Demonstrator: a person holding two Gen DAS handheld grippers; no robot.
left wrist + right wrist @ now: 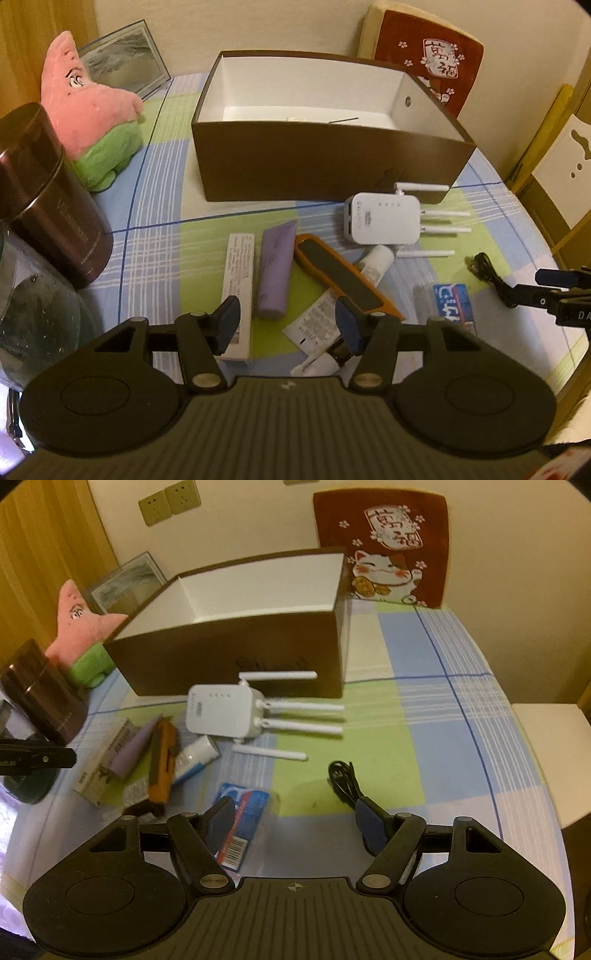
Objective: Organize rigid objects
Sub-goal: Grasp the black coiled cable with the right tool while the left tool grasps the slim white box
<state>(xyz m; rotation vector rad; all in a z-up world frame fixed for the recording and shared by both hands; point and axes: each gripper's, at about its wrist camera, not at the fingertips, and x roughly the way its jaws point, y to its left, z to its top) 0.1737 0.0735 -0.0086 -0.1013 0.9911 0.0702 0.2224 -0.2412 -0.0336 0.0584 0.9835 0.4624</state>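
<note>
A brown open box [295, 162] with a white inside stands at the back of the checked tablecloth; it also shows in the right wrist view [236, 653]. In front of it lie a white router with antennas [384, 221] [225, 714], a purple tube [275, 273] [133, 755], an orange-edged black file [343, 277] [162, 764], a long white carton [238, 295], a small white tube [376, 264] [195, 758], a blue-red packet [452, 301] [240, 819] and a black cable [487, 273] [343, 779]. My left gripper [288, 328] is open above the clutter. My right gripper [295, 823] is open between packet and cable.
A dark cylindrical tin [48, 199] and a pink star plush [88, 110] stand at the left, with a framed picture [125, 59] behind. A red cat cushion [384, 546] leans on the wall. A glass object [33, 325] sits at the near left. The table edge curves on the right.
</note>
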